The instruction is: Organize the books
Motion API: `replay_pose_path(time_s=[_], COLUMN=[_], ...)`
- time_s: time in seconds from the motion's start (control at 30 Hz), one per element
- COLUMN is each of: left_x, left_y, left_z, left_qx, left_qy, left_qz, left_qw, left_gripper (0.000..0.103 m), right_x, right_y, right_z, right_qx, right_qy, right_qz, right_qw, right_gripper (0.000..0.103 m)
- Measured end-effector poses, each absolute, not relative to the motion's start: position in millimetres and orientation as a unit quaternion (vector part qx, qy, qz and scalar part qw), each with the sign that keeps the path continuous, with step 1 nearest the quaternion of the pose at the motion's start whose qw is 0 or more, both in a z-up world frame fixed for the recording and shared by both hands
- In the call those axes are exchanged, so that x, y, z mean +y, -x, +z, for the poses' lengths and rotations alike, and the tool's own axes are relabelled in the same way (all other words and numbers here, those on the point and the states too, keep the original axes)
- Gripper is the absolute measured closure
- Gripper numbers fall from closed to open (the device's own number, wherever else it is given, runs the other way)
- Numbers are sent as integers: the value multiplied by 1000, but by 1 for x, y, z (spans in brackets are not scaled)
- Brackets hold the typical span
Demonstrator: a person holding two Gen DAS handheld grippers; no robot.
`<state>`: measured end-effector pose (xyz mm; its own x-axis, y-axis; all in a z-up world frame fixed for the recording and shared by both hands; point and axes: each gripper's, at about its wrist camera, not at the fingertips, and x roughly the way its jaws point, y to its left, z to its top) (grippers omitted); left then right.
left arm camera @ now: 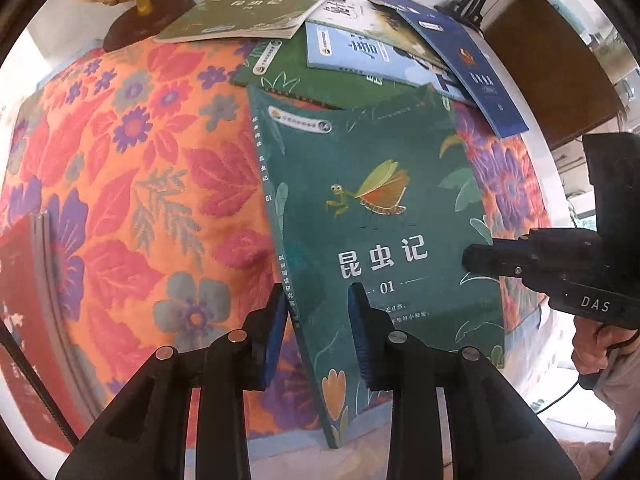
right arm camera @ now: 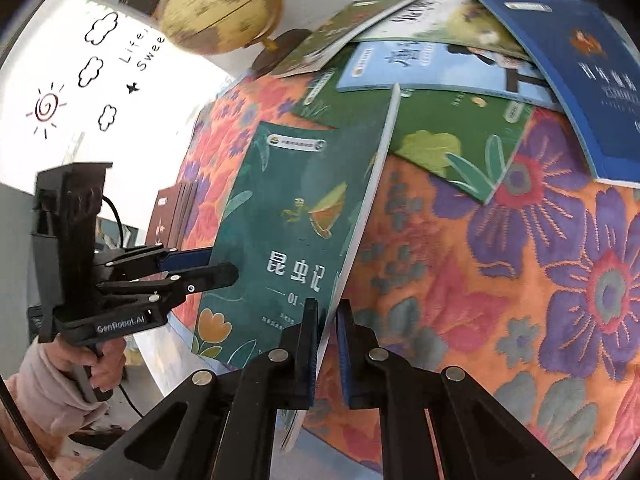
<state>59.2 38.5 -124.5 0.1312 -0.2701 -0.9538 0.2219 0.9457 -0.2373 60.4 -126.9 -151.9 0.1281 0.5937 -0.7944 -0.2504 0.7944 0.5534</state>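
Green book [left arm camera: 376, 208] lifted, tilted off cloth [left arm camera: 132, 184]. Left gripper [left arm camera: 316, 332] straddles spine edge, jaws apparently clamped on it; right gripper [right arm camera: 328, 344] straddles page edge, narrow gap beside pad, contact unclear. Beyond jaws: loose pile [left arm camera: 360, 32], unsorted. Left of left jaws: upright red books [left arm camera: 24, 312]. Judged early; most remains.

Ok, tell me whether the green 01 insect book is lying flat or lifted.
Lifted and tilted. The green book stands edge-up off the floral cloth, with the left gripper and right gripper closed on opposite edges.
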Motion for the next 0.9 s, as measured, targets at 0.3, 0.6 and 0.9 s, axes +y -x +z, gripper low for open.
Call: replay_pose_path(time_s=[0.3, 0.6, 0.9], left_x=[55, 81, 116], left_y=[-41, -25, -17], left_z=[-110, -91, -74], left_qx=[630, 606, 590], left_qy=[15, 1, 13], left_qz=[-149, -140, -135], left_qw=[762, 783, 796], left_gripper=[76, 75, 75], right_x=[-97, -73, -34], right_y=[-40, -27, -26], right_z=[-133, -121, -104], right_qx=[584, 574, 565], right_qy=[-119, -148, -149], right_qz=[287, 295, 301], right_qw=[750, 749, 753], right_gripper=[93, 92, 92])
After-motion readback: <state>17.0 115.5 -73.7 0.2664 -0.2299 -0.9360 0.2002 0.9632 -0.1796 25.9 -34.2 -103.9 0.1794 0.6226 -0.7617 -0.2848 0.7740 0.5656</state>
